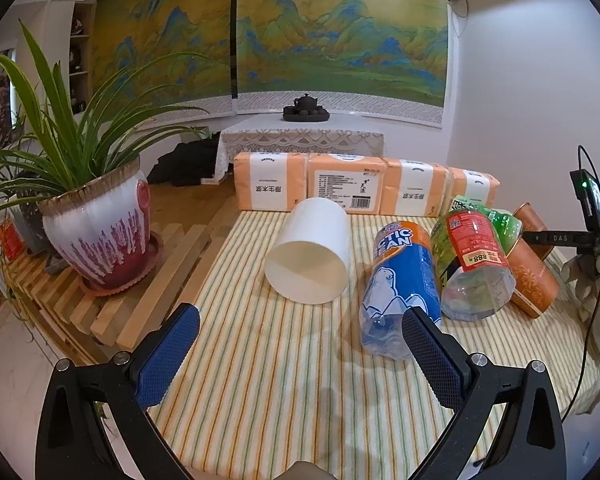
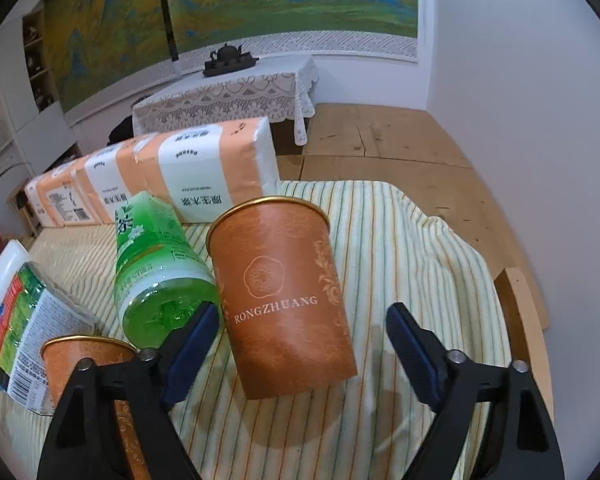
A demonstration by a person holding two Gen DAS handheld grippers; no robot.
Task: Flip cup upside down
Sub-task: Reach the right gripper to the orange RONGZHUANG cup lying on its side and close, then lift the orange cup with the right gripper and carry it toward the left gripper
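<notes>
A white paper cup (image 1: pixel 310 252) lies on its side on the striped cloth (image 1: pixel 280 360), its open mouth toward me. My left gripper (image 1: pixel 300 356) is open and empty, hovering in front of it, apart from it. In the right wrist view an orange "RONGZHUANG" cup (image 2: pixel 284 296) stands upright on the cloth (image 2: pixel 400 260). My right gripper (image 2: pixel 300 344) is open around its lower part, with gaps on both sides. A second orange cup (image 2: pixel 88 364) stands at the left behind the left finger. The orange cups also show in the left wrist view (image 1: pixel 534 276).
Plastic bottles stand among the cups: a blue one (image 1: pixel 400 288), a red-labelled one (image 1: pixel 476 264), a green one (image 2: pixel 160 272). Orange tissue packs (image 1: pixel 340 188) line the back edge. A potted plant (image 1: pixel 100 232) stands on wooden slats at the left. A camera rig (image 1: pixel 592 216) is at the right.
</notes>
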